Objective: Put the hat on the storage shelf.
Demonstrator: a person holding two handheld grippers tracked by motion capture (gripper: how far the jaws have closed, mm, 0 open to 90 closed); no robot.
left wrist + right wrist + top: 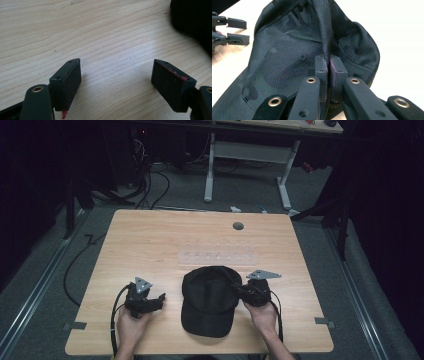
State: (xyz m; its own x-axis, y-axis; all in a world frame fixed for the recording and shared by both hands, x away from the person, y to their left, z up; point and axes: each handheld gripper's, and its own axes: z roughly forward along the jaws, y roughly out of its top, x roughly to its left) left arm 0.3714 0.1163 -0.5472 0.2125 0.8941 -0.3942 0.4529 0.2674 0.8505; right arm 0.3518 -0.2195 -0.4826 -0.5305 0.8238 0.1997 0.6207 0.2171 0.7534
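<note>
Nearest the high camera, two forearms come up from the bottom edge over the wooden table (pixel 150 235), the biggest thing here. On its near half lies a black cap (pixel 209 300), brim toward the person and crown farther away, between the two hands. A faint clear strip (pixel 218 258) lies just beyond the cap, and a small grey disc (pixel 238 226) sits near the far edge.

At the cap's right side, the right gripper (pixel 328 65) is clenched on a pinched ridge of the crown fabric; its pads press together with a fold of mesh cloth between them. Left of the cap and apart from it, the left gripper (pixel 117 72) hangs released, jaws standing wide over bare wood with nothing between them.

Only a thin fold is caught, so the main risk, as I judge it, is the cloth slipping out of the pads if the cap is lifted or pulled sharply. With one side held and the brim heavier, the cap would likely swing or tip. The free gripper could also snag the brim if it comes in carelessly.
</note>
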